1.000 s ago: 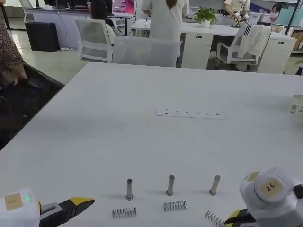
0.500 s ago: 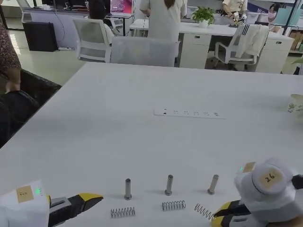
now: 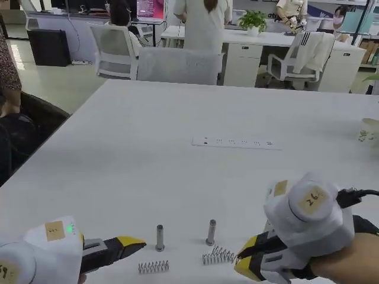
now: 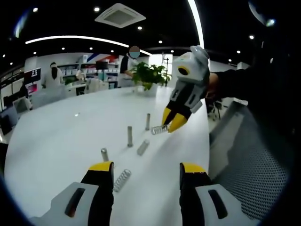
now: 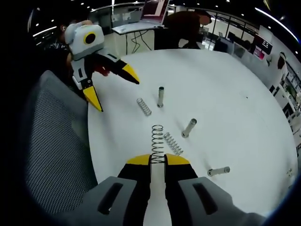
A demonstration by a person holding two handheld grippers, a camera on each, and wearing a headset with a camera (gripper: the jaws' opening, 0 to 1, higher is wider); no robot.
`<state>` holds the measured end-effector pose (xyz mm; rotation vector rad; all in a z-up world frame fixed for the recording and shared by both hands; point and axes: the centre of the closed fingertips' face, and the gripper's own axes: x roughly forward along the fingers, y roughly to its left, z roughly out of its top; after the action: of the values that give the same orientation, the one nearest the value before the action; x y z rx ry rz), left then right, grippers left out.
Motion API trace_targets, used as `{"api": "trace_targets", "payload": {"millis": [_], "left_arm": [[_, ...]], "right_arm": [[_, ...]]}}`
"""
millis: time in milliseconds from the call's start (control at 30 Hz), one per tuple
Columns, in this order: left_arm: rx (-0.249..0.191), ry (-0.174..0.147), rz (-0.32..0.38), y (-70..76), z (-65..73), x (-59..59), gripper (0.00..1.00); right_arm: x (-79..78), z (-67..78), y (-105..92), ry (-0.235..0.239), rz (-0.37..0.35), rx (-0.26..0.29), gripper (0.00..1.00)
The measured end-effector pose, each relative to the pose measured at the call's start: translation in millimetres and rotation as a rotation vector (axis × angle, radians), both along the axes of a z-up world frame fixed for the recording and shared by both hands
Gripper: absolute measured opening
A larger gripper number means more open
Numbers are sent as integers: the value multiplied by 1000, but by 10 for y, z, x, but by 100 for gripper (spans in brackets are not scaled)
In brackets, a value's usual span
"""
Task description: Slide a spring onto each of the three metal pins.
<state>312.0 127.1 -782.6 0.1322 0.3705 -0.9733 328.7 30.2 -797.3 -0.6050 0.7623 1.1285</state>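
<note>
Right tool (image 5: 158,160) is clamped on one end of a spring (image 5: 157,137), with the free end projecting, presumably for threading over a metal pin (image 5: 189,127); left tool (image 4: 146,167) is held open.

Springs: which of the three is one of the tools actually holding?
The one pinched in the right tool: that spring sticks out from its shut tips. The nearer loose spring and farther loose spring lie flat on the table, untouched.

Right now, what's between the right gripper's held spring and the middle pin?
A loose spring, flat on the table, between held spring and middle pin; the right gripper view shows it.
</note>
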Motion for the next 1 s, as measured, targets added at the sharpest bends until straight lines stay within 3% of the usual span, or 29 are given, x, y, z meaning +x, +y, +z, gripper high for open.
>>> {"api": "trace_targets", "payload": {"millis": [433, 633, 1000], "left_arm": [[9, -22, -65, -162, 66, 29, 44], [21, -47, -112, -266, 107, 17, 39], [38, -59, -177, -392, 100, -71, 32]], "right_arm": [[-95, 102, 216, -1, 134, -21, 7], [-142, 130, 300, -2, 193, -34, 7], [-261, 143, 379, 12, 289, -56, 7]]}}
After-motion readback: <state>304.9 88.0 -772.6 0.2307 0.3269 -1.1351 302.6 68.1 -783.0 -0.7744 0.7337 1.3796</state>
